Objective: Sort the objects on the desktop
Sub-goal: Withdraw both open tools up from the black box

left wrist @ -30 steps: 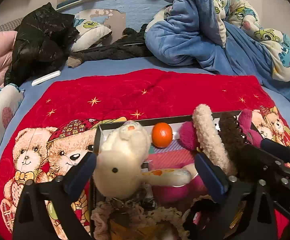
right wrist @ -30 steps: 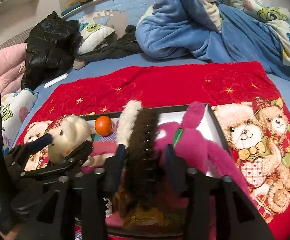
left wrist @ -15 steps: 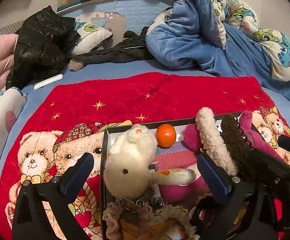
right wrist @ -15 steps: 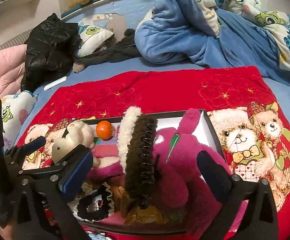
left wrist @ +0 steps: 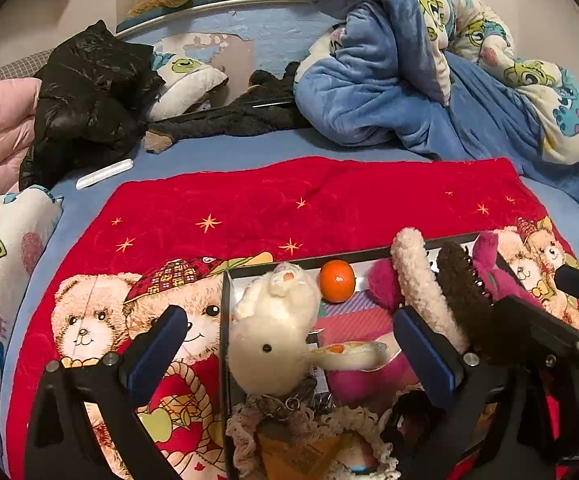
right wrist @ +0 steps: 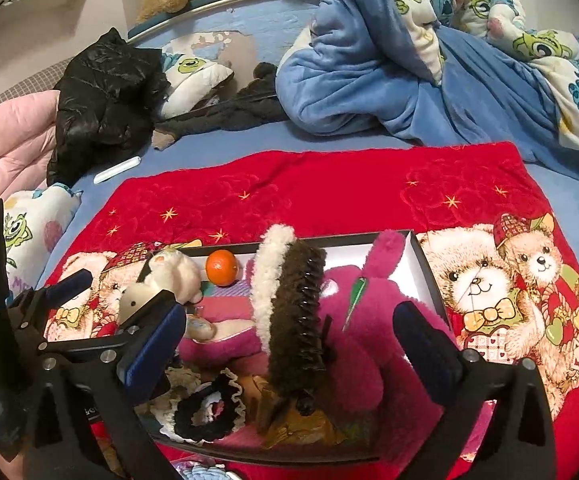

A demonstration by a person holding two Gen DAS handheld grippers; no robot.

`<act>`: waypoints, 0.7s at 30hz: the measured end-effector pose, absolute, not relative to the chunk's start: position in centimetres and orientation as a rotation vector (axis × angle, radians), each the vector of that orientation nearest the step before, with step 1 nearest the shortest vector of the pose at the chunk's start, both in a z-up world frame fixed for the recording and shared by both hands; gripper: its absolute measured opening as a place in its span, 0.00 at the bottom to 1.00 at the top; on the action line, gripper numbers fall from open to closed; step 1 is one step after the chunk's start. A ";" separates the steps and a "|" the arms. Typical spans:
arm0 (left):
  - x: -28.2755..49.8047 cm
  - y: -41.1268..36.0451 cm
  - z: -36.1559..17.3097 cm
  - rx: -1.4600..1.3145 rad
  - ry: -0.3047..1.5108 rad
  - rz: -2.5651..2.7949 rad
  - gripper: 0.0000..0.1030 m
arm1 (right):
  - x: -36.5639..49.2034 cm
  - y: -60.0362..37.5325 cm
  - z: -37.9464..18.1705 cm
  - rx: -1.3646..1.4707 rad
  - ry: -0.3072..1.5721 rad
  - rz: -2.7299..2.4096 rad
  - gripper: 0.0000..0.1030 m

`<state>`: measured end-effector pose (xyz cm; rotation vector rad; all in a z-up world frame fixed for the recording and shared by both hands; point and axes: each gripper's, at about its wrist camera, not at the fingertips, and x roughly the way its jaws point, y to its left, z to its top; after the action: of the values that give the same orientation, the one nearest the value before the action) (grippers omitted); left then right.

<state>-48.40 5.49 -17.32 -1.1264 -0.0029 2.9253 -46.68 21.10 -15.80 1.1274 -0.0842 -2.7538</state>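
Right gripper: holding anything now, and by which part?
Nothing held. The right gripper is open, its fingers either side of the brown hair clip without touching it. The left gripper is open too, around the cream plush.

The right tongs (right wrist: 289,344) have let go of the brown claw clip (right wrist: 295,320) and spread wide.

I see a red blanket (left wrist: 329,200) with gold stars and printed teddy bears. The tray (right wrist: 425,268) has a black rim. In it: a cream rabbit (left wrist: 273,332), an orange ball (left wrist: 336,281), a magenta plush (right wrist: 353,320) and a brown clip (right wrist: 295,312). Behind lie a blue quilt (right wrist: 369,80) with green monsters and a black jacket (left wrist: 85,92).
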 end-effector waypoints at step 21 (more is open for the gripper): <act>-41.1 4.0 -6.0 -0.962 -0.009 2.983 1.00 | -40.9 18.6 -5.9 0.961 -0.058 -2.783 1.00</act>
<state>-41.11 4.02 -6.04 -0.9619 -0.0085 2.9828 -40.91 18.60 -5.88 0.9615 -0.0578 -2.7827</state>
